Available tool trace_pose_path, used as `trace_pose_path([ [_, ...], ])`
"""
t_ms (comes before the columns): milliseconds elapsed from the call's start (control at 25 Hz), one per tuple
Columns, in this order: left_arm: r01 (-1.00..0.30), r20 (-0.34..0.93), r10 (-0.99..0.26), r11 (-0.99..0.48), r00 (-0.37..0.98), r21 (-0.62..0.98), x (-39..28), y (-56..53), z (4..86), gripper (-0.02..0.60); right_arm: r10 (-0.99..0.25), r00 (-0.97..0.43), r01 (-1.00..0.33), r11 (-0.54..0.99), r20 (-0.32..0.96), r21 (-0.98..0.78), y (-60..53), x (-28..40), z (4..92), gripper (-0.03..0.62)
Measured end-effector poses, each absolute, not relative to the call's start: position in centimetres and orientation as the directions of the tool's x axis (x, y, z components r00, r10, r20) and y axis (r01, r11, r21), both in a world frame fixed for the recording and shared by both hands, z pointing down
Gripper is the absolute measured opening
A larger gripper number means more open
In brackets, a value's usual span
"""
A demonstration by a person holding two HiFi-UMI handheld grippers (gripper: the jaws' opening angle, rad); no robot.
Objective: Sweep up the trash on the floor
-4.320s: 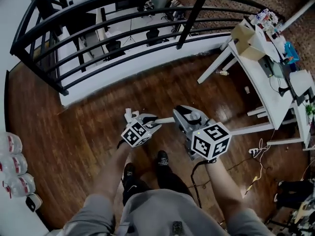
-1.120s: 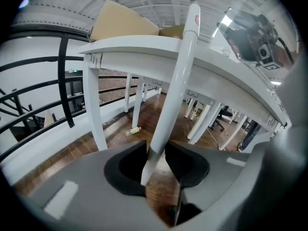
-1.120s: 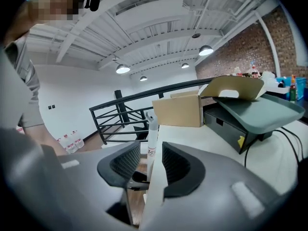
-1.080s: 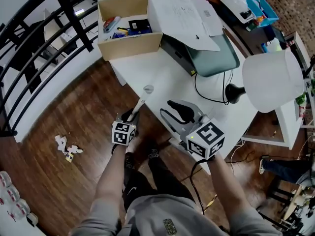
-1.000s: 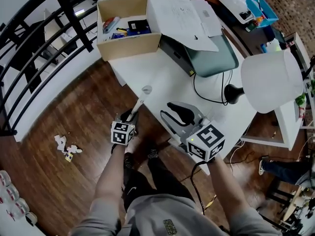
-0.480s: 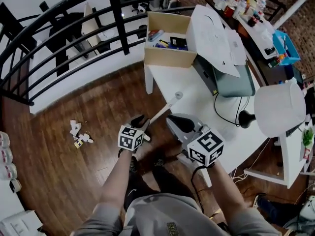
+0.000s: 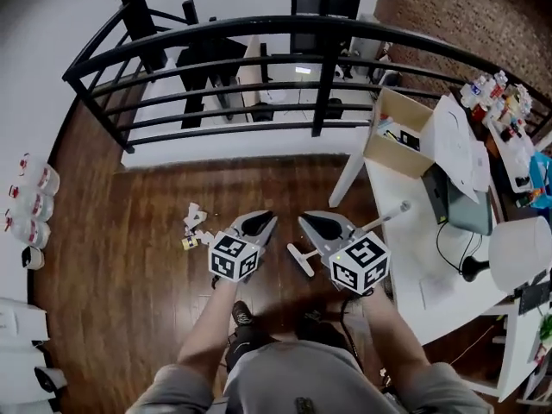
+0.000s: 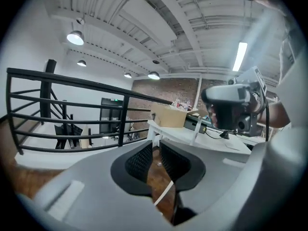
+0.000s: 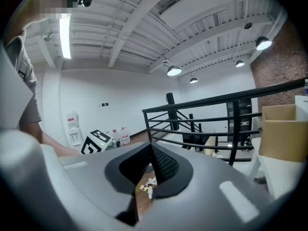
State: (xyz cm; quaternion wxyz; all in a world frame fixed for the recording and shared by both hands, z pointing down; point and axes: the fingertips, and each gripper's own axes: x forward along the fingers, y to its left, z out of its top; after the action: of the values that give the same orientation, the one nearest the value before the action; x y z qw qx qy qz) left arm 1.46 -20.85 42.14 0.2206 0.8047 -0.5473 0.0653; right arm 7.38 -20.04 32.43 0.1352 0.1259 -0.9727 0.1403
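Observation:
The trash (image 7: 191,225), a few white scraps and a small yellow piece, lies on the wooden floor just left of my left gripper (image 7: 266,216). The scraps also show low between the right gripper's jaws in the right gripper view (image 9: 148,186). A thin white handle (image 7: 345,234) slants from the floor up against the table, under the right gripper (image 7: 304,220). Both grippers are held level side by side, and their jaws have just been closing. The left gripper (image 8: 156,150) keeps a narrow empty gap. The right gripper (image 9: 150,148) is shut on nothing.
A black railing (image 7: 259,33) curves across the far side of the floor. At the right, a white table (image 7: 414,257) carries a cardboard box (image 7: 392,132), a printer (image 7: 466,201) and a lamp (image 7: 522,253). Water bottles (image 7: 34,188) stand at the left wall.
The view has swung left from the table toward the railing. Both grippers rose and came away from the table and the white handle, and their jaws narrowed. The trash now lies closer to the left gripper.

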Motion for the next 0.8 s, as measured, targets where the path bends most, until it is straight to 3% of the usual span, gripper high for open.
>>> trace_pose_path([
  [240,-0.939,0.330,-0.894,-0.219,0.302,0.265,-9.2,-13.2,37.9,0.006,-0.220,-0.953,-0.269,0.930,0.209,-0.252,-15.9,-3.6,29.8,0.000],
  [400,-0.942,0.290,-0.920,-0.180,0.264,0.285,-14.4,-8.9,35.1,0.006,-0.219,-0.947,-0.264,0.947,0.237,-0.182,-12.4,-9.8,29.6,0.000],
  [800,-0.960,0.221,-0.959,-0.118,0.177,0.255,-20.3,-4.1,30.7,0.006,-0.100,-0.967,-0.141,0.976,0.235,-0.164,-7.2,-17.8,27.9,0.000],
])
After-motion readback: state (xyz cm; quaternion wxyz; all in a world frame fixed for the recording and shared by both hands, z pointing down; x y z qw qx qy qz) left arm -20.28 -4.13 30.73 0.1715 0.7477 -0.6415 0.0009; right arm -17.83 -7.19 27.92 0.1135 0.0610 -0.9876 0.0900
